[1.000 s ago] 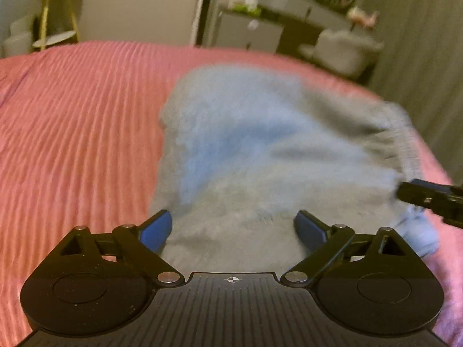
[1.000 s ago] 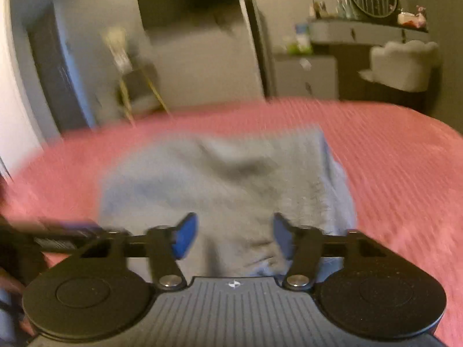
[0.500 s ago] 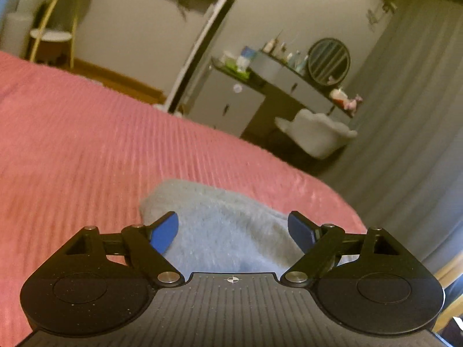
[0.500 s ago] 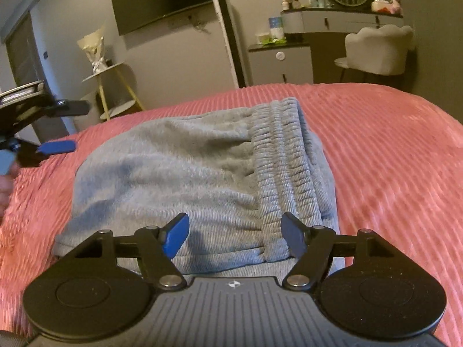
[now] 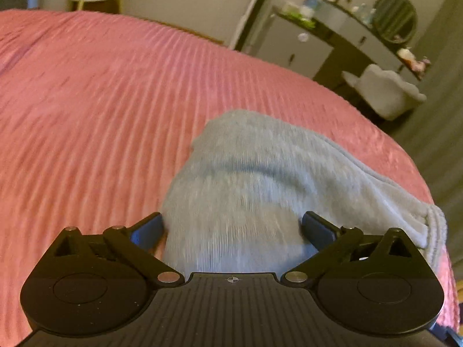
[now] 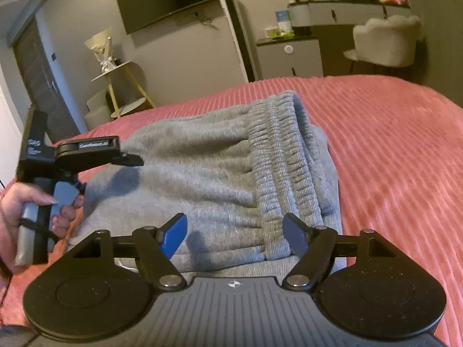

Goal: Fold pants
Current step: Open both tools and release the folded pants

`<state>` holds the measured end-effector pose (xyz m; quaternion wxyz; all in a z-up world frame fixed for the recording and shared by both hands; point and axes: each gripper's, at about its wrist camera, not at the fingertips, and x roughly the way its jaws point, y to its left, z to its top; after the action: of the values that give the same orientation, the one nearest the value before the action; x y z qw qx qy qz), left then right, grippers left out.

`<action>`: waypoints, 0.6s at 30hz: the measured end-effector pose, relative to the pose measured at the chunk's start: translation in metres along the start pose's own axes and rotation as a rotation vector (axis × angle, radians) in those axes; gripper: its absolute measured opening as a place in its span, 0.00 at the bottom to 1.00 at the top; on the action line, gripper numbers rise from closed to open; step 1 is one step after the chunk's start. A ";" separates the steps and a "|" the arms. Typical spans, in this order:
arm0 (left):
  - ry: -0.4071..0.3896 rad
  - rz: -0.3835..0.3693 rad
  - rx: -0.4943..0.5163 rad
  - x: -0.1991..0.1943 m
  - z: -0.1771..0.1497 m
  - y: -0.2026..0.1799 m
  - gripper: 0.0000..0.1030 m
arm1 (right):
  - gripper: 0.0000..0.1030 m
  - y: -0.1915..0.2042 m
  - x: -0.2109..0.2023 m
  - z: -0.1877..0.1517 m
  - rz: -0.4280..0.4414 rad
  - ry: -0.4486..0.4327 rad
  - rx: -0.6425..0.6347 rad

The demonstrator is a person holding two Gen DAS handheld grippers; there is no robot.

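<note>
Both tongs have just opened wide, gripping nothing; folded pants (image 6: 208, 179) lie crosswise, waistband (image 6: 286, 167) rightward.

Each camera sits just behind its own gripper and looks forward and downward along the two fingers. The left wrist view hangs close over the near left edge of the folded grey pants (image 5: 260, 179), facing across the pink bedspread (image 5: 86, 115) toward the far dresser (image 5: 332, 37) and white chair (image 5: 385, 89). The right wrist view looks from the pants' waistband side, slightly farther back, taking in the left gripper (image 6: 127, 159) at its left. Both views share the pants, the bedspread, the dresser and the chair.
</note>
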<state>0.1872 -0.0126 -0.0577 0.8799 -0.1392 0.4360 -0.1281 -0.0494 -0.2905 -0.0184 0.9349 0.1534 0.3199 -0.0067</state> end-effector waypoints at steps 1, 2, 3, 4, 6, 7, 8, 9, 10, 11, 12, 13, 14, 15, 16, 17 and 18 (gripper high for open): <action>-0.008 0.011 -0.001 -0.009 -0.005 -0.002 1.00 | 0.78 -0.001 -0.003 0.001 -0.002 0.011 0.029; -0.015 0.016 0.012 -0.020 -0.013 -0.005 1.00 | 0.84 0.000 -0.006 -0.001 -0.021 0.023 0.056; -0.013 0.024 0.030 -0.031 -0.024 -0.007 1.00 | 0.84 0.000 -0.011 -0.002 -0.068 0.033 0.075; -0.004 0.031 0.049 -0.037 -0.032 -0.008 1.00 | 0.84 0.001 -0.013 -0.006 -0.107 0.045 0.079; 0.060 0.073 0.101 -0.047 -0.054 -0.010 1.00 | 0.84 0.001 -0.024 -0.014 -0.137 0.076 0.074; 0.104 0.114 0.127 -0.046 -0.065 -0.013 1.00 | 0.84 0.001 -0.032 -0.019 -0.147 0.089 0.083; 0.108 0.134 0.142 -0.048 -0.075 -0.014 1.00 | 0.84 0.002 -0.040 -0.024 -0.153 0.100 0.094; 0.078 0.130 0.138 -0.055 -0.083 -0.014 1.00 | 0.84 0.003 -0.049 -0.029 -0.159 0.111 0.103; 0.073 0.133 0.124 -0.063 -0.088 -0.013 1.00 | 0.84 0.005 -0.057 -0.035 -0.176 0.122 0.110; 0.089 0.139 0.105 -0.068 -0.091 -0.014 1.00 | 0.84 0.008 -0.066 -0.040 -0.198 0.127 0.115; 0.112 0.135 0.081 -0.075 -0.095 -0.015 1.00 | 0.84 0.011 -0.074 -0.045 -0.220 0.131 0.114; 0.123 0.118 0.067 -0.082 -0.098 -0.017 1.00 | 0.84 0.015 -0.081 -0.050 -0.243 0.135 0.109; 0.127 0.096 0.068 -0.091 -0.104 -0.021 1.00 | 0.84 0.019 -0.086 -0.053 -0.257 0.140 0.106; 0.121 0.079 0.081 -0.102 -0.113 -0.026 1.00 | 0.84 0.023 -0.091 -0.057 -0.267 0.149 0.104; 0.110 0.077 0.100 -0.111 -0.121 -0.032 1.00 | 0.84 0.025 -0.094 -0.059 -0.269 0.152 0.106; 0.101 0.081 0.125 -0.121 -0.131 -0.037 1.00 | 0.84 0.028 -0.098 -0.061 -0.280 0.154 0.113; 0.095 0.086 0.156 -0.131 -0.140 -0.042 1.00 | 0.84 0.032 -0.100 -0.063 -0.302 0.156 0.124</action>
<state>-0.0067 -0.0247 -0.0287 0.8710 -0.0452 0.4716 -0.1301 -0.1630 -0.2504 0.0037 0.8844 0.1613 0.4097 -0.1548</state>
